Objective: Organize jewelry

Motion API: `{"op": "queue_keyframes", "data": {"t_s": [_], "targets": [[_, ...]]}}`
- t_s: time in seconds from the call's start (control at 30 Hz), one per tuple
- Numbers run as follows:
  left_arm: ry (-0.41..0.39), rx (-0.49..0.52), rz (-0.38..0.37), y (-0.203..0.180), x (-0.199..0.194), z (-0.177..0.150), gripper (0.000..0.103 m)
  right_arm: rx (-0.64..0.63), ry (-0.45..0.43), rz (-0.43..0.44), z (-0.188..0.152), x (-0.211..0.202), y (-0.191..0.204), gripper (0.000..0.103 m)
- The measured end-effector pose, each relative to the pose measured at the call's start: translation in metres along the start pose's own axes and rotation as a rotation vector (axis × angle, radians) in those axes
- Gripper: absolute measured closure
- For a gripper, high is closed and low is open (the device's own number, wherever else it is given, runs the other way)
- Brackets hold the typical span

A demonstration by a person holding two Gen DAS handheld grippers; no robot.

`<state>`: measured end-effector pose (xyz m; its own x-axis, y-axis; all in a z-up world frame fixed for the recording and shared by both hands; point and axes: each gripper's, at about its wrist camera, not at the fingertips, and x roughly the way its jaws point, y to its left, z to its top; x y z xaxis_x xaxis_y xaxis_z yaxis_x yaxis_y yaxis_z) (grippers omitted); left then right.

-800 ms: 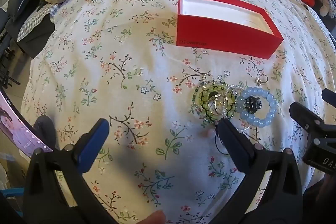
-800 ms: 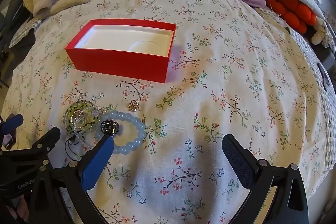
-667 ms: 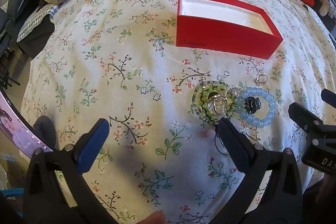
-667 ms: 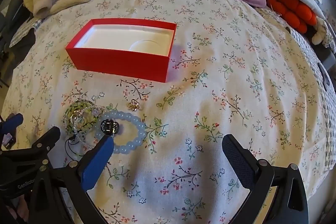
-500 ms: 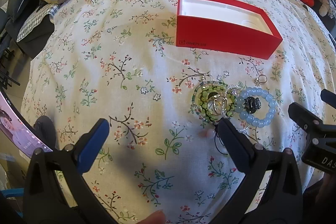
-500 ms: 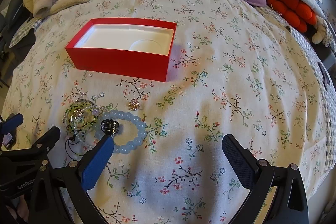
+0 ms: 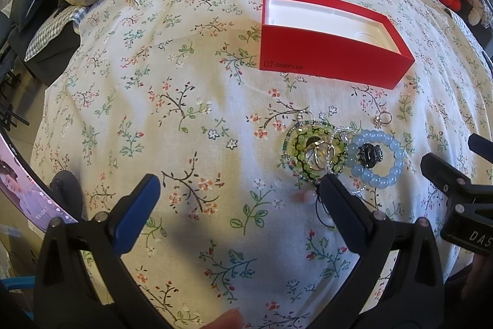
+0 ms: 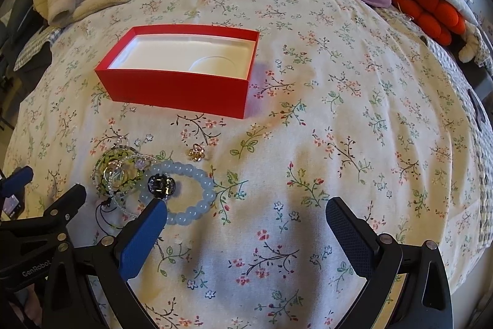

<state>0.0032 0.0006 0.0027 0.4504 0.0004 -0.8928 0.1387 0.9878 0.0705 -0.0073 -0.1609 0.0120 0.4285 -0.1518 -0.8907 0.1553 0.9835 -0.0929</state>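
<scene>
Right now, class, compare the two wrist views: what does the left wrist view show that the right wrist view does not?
Only the left wrist view shows the ONEPLUS lettering on the red box and a pink screen at the left edge. Only the right wrist view shows the round recess in the box's white insert whole. Both show the red box, blue bead bracelet, green bracelet pile, small ring, and both open hand-held grippers: left, right.

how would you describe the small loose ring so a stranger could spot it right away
Start at the red box on the floral bedspread, then look just in front of it toward the jewelry pile. The small gold ring lies alone on the cloth, apart from the pale blue bead bracelet and the green bracelets; it is the tiniest piece.
</scene>
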Motion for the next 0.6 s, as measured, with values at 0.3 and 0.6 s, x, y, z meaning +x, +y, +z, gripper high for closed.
{"op": "queue_keyframes", "data": {"t_s": [0.3, 0.6], "targets": [[0.003, 0.0, 0.002, 0.0003, 0.0001, -0.0006, 0.0, 0.0, 0.001, 0.0, -0.0004, 0.0005, 0.0001, 0.0], [0.018, -0.003, -0.003, -0.0011, 0.0017, 0.001, 0.0, 0.0, 0.001, 0.001, -0.0005, 0.0005, -0.0003, 0.0]]}}
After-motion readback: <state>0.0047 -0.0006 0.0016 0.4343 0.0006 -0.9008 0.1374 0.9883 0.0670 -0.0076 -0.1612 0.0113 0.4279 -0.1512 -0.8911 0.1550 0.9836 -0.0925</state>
